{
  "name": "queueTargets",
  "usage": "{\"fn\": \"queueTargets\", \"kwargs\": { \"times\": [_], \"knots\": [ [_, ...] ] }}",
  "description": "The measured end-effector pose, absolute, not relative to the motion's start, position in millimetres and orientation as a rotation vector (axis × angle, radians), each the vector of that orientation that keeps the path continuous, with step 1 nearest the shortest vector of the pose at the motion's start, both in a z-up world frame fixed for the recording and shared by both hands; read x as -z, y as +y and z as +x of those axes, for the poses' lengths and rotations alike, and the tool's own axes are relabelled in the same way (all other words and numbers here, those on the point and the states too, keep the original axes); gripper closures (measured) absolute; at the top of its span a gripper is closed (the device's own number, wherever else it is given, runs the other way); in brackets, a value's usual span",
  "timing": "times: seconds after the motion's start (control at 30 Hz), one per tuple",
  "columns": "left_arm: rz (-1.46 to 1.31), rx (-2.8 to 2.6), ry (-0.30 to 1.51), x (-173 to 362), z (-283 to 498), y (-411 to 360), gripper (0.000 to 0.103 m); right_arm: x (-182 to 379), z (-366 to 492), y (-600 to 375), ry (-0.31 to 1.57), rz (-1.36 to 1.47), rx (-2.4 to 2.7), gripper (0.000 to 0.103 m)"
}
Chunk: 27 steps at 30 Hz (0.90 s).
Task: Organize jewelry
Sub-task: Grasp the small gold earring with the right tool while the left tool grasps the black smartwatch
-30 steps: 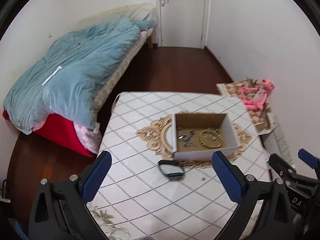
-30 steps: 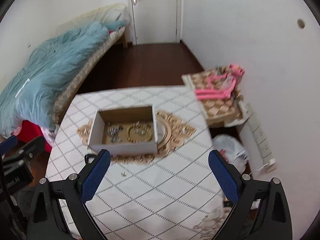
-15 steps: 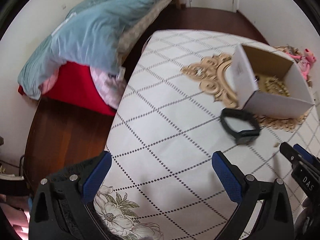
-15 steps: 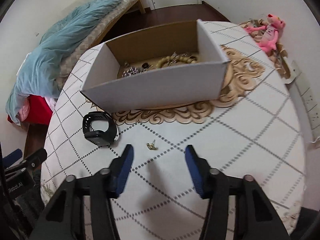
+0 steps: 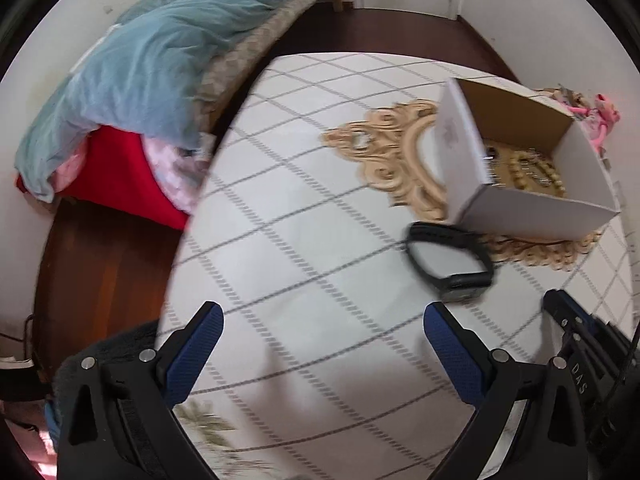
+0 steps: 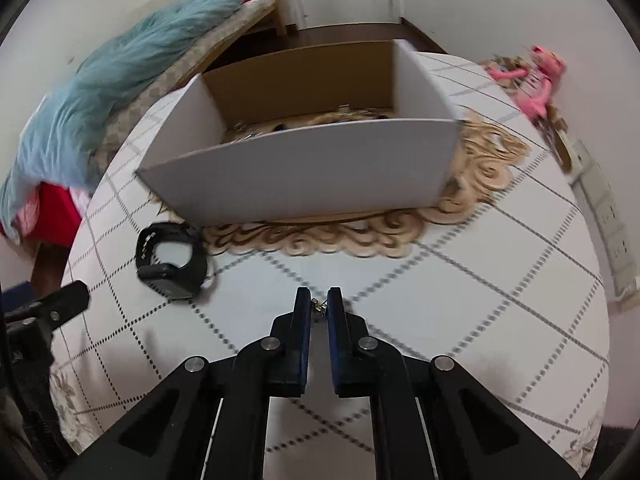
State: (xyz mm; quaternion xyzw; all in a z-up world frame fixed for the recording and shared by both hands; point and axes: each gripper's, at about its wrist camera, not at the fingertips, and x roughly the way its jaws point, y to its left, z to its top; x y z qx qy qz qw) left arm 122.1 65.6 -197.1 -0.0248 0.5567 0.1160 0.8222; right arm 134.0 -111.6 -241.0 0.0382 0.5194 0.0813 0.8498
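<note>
A white cardboard box (image 6: 304, 176) with a brown inside stands on the table and holds a bead bracelet (image 5: 532, 168) and several small metal pieces. A black smartwatch (image 6: 172, 260) lies on the cloth left of the box front; it also shows in the left wrist view (image 5: 452, 260). My right gripper (image 6: 319, 300) is low over the table, its fingers closed on a small gold earring (image 6: 318, 305). My left gripper (image 5: 320, 340) is wide open and empty above the table's left part, short of the watch.
The table (image 5: 304, 216) has a white diamond-pattern cloth with a gold ornament under the box. A bed with a blue quilt (image 5: 152, 64) lies left. A pink toy (image 6: 536, 80) sits on a stool at the right. Wall sockets (image 6: 612, 236) are at the right.
My right gripper has dropped to the table and closed on the small gold earring. My left gripper has swung lower and left, staying open.
</note>
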Motion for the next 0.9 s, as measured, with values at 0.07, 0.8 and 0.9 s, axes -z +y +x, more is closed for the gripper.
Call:
{"fn": "queueTargets", "kwargs": {
  "times": [0.07, 0.8, 0.9],
  "knots": [
    [-0.094, -0.194, 1.188, 201, 128, 52, 0.001, 237, 133, -126, 1.091, 0.109, -0.143, 0.095],
    [-0.092, -0.043, 1.146, 232, 149, 16, 0.048, 226, 124, -176, 1.073, 0.184, -0.071, 0.095],
    [-0.081, -0.038, 1.119, 221, 139, 16, 0.048, 220, 122, -174, 1.061, 0.187, -0.084, 0.095]
  ]
}}
